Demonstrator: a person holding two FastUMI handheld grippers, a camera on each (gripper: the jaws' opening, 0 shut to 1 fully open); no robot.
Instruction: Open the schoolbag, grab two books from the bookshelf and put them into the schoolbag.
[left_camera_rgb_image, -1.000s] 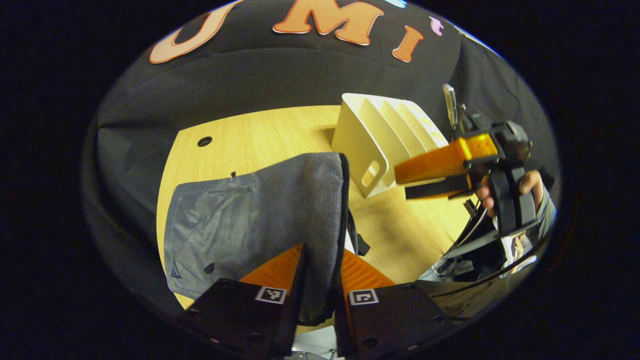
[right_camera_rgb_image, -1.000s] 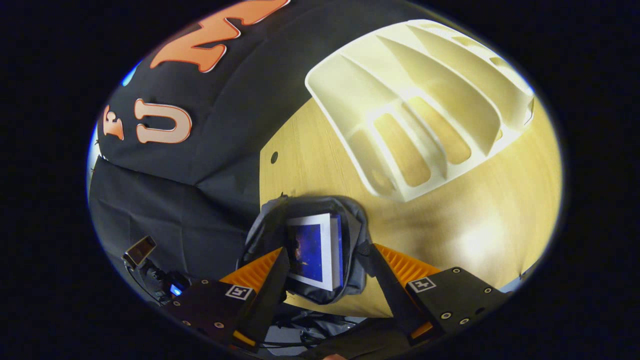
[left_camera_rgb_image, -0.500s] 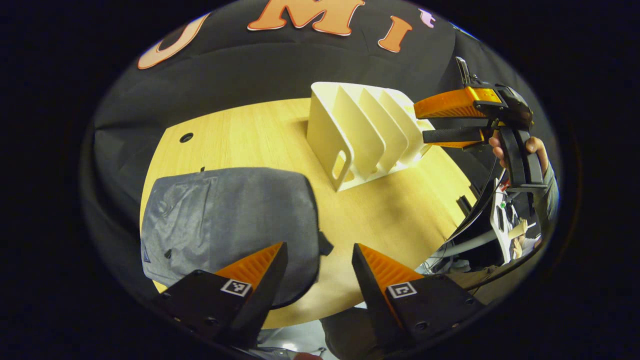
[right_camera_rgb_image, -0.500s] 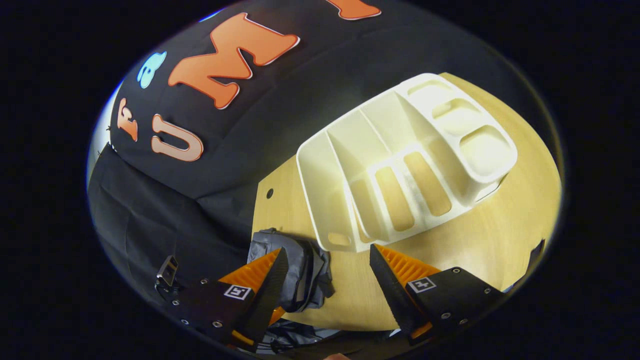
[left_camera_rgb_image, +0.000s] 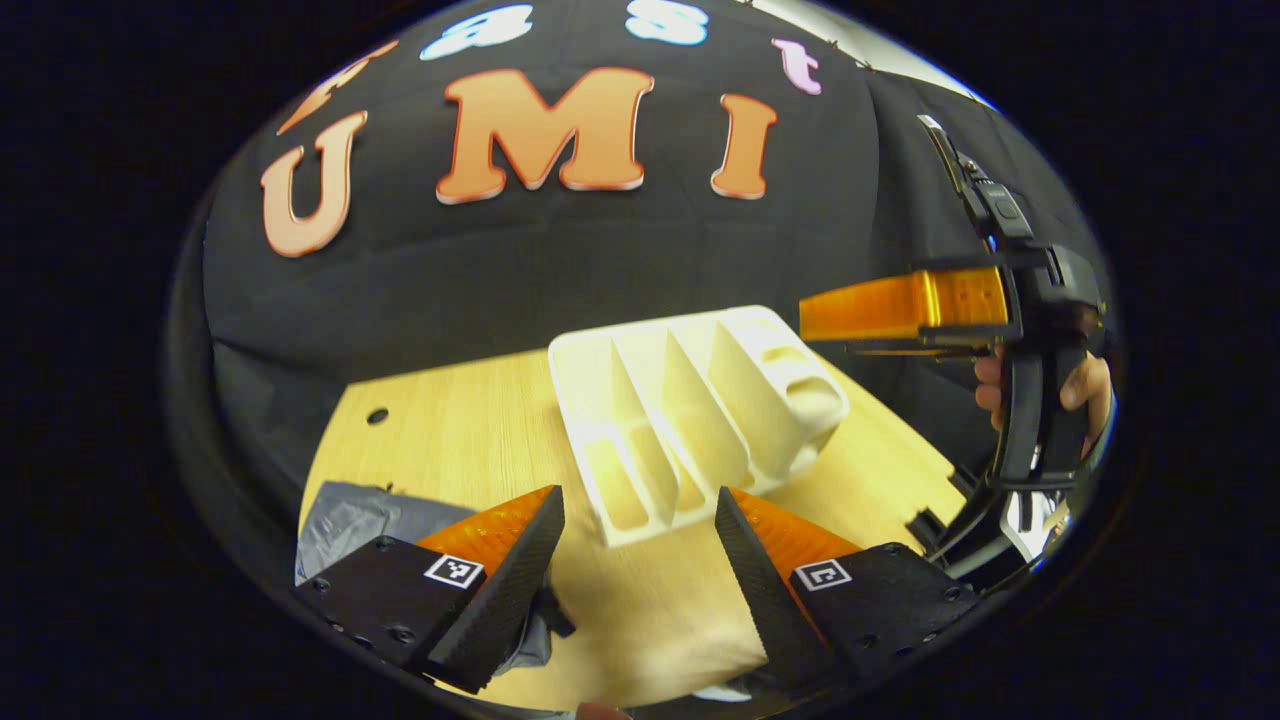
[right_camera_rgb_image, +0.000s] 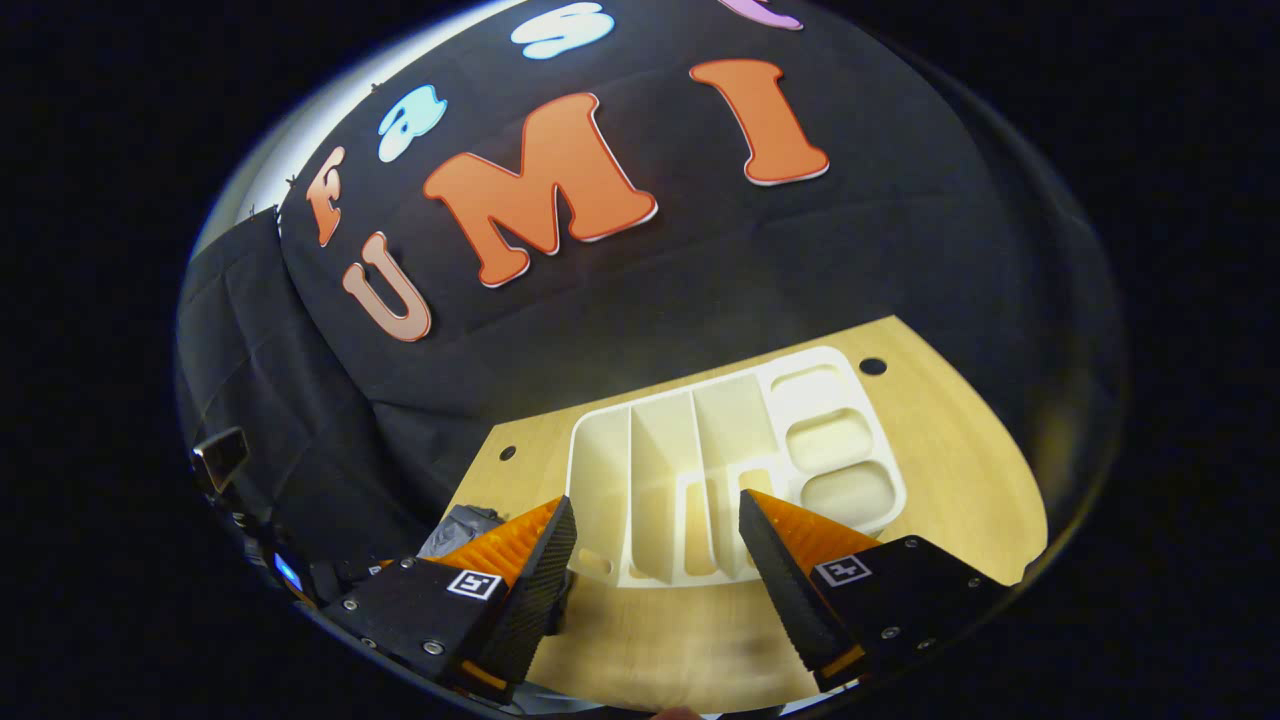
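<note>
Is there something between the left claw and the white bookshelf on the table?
Nothing visible. The left claw is open, and only bare table lies before the bookshelf. The grey schoolbag lies off to its left.

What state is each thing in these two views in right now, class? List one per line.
Bookshelf: upright on the table, slots bare.
Schoolbag: lying on the table, opening not visible.
Left hand-held gripper: open, holding nothing.
Right hand-held gripper: open, holding nothing.
</note>
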